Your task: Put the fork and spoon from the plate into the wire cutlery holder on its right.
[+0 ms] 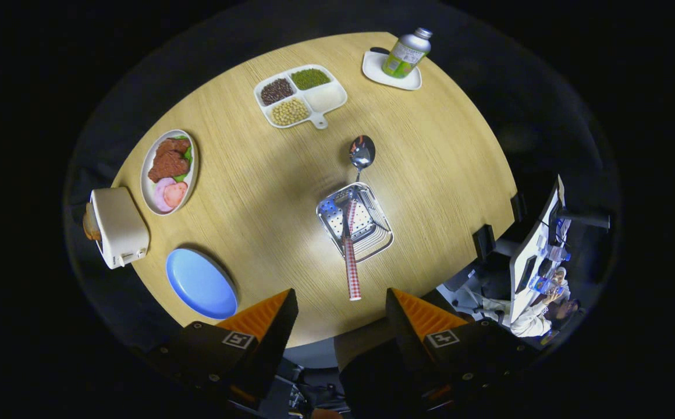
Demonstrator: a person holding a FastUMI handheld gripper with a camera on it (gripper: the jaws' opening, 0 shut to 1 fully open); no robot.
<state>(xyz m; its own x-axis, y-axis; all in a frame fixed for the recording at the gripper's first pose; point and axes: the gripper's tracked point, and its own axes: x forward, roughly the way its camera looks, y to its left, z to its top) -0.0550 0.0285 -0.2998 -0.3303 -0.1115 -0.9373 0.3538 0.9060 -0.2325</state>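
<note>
While we hover high above the round wooden table (pixel 430 174), our gripper (pixel 342 305) hangs released at lower centre, its fingers wide apart and grasping nothing.
At frame centre the wire cutlery holder (pixel 355 222) carries the checked-handled fork (pixel 350 256) and spoon (pixel 361 154); the blue plate (pixel 201 283) lies lower left.

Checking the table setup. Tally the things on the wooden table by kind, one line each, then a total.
Plates and trays: 4 (blue plate, meat plate, divided tray, white coaster)
Cutlery: 2 (spoon, checked-handled fork)
Wire holder: 1
Bottle: 1
Toaster: 1
Total: 9
The hand-held gripper is open.
</note>
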